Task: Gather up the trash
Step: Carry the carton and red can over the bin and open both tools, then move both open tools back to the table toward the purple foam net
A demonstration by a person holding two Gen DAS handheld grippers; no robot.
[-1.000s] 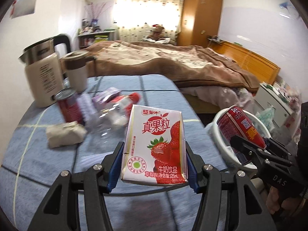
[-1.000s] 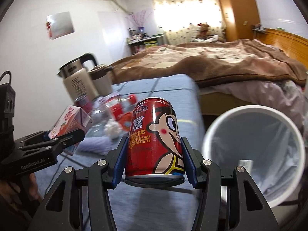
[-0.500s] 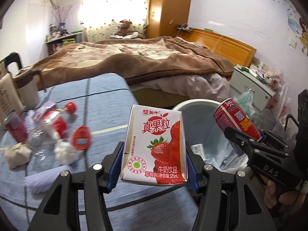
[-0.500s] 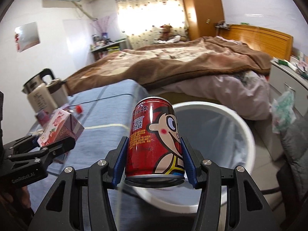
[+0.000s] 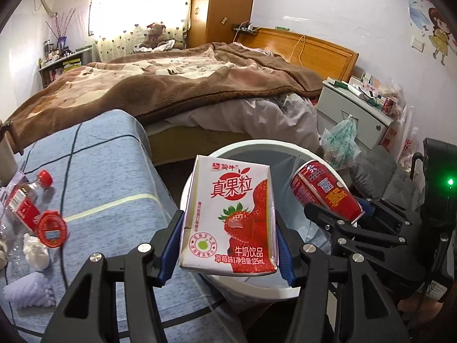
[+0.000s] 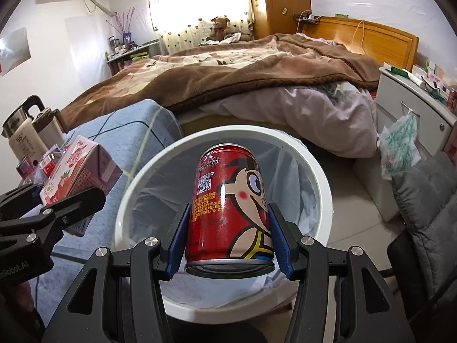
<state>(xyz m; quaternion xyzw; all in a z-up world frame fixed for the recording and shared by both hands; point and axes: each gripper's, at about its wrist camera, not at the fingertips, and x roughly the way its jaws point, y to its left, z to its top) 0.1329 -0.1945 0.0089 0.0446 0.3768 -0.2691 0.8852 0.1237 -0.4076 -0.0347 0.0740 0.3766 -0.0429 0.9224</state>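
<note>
Both grippers are black, with blue pads (image 5: 170, 248) and shiny round screws (image 6: 150, 241). One has white letters (image 6: 11, 269); the other glows a green light (image 5: 450, 182).

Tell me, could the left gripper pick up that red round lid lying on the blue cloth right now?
Probably not yet. The left gripper is shut on the strawberry milk carton, so nothing else fits between its fingers. The red lid lies uncovered on the blue cloth; the path looks free once the carton is dropped.
</note>
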